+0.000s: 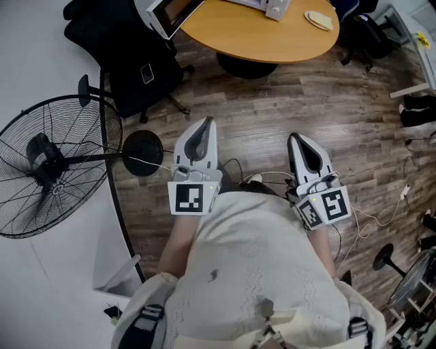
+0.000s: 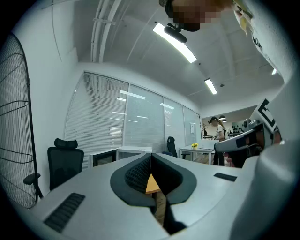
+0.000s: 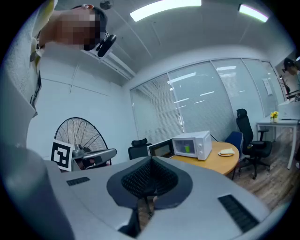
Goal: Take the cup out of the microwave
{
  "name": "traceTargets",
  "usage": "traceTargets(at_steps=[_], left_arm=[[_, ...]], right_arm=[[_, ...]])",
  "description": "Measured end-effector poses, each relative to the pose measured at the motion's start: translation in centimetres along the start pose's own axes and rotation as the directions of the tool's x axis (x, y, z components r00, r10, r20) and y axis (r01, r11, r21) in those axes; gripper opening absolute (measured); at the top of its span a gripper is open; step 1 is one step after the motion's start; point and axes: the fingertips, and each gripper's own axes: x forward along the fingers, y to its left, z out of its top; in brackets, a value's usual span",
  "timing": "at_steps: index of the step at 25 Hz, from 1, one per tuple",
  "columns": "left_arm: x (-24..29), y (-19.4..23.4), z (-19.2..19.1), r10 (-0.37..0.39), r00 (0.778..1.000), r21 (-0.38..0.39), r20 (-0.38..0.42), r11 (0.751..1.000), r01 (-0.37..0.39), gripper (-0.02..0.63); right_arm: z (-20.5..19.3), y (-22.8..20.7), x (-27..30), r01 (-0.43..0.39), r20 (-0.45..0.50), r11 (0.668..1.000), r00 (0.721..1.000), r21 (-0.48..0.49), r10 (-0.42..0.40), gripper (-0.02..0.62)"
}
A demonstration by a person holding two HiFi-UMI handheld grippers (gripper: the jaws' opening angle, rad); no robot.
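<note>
The white microwave [image 3: 193,144] stands on a round wooden table [image 3: 216,161] some way ahead, its door [image 3: 161,148] swung open to the left. A green cup [image 3: 187,149] stands inside the cavity. In the head view only a corner of the microwave [image 1: 162,15] shows at the table's near edge. Both grippers are held close to the person's body, far from the table. My left gripper [image 1: 206,123] is shut with nothing in it, and my right gripper [image 1: 297,138] is shut and empty too. The pads meet in each gripper view, left [image 2: 151,158] and right [image 3: 151,160].
A large standing fan [image 1: 51,163] is at the left, its base [image 1: 143,153] near the left gripper. A black office chair [image 1: 139,68] stands by the table. A plate with bread [image 3: 226,152] lies on the table's right side. Cables trail over the wooden floor [image 1: 368,225].
</note>
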Motion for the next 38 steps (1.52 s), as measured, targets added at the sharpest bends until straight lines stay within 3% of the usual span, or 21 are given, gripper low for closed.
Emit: traceTargets(at_steps=[3,6,11,14,19,23,32,38], left_arm=[[-1.0,-4.0,-0.1,0.037,0.999,0.013,-0.011,0.999,-0.037,0.021],[-3.7,-6.3,-1.4,0.066,0.995,0.022,-0.081,0.998,-0.064,0.021],[-6.9,-5.1,-3.2,0.157,0.968,0.056,-0.193,0.987,-0.149,0.021],[-6.3,-4.4,-2.8,0.172,0.971,0.083,-0.169,0.984,-0.160,0.021],[-2.8,-5.0,-1.1,0.111,0.992,0.131,-0.067,0.986,-0.102,0.021],[0.2,-4.4,-1.0,0.044,0.999,0.097,-0.029,0.994,-0.041,0.021],[8.6,2.1,1.1,-0.060,0.997,0.081,0.041,0.995,0.057,0.021],[12.3,6.6,1.0,-0.103,0.994,0.071,0.023,0.992,0.101,0.021]], right_arm=[[-2.2,-3.2,-3.2,0.010,-0.034,0.999,0.999,0.054,-0.008,0.006],[-4.9,-4.7,-4.8,-0.007,-0.102,0.997,0.995,0.080,0.015,0.006],[-6.8,-5.3,-3.1,-0.047,-0.161,0.995,0.985,0.090,0.061,0.006],[-5.2,-5.0,-1.4,-0.086,-0.104,0.994,0.990,0.068,0.093,0.006],[-2.0,-4.1,-0.2,-0.103,-0.030,0.995,0.994,0.007,0.103,0.006],[-0.9,-3.5,1.7,-0.094,-0.017,0.995,0.996,-0.036,0.093,0.006],[2.2,-3.1,9.7,-0.030,0.017,0.999,0.999,-0.032,0.030,0.008],[4.5,-3.0,15.1,0.014,0.039,0.998,0.999,-0.053,-0.012,0.008]])
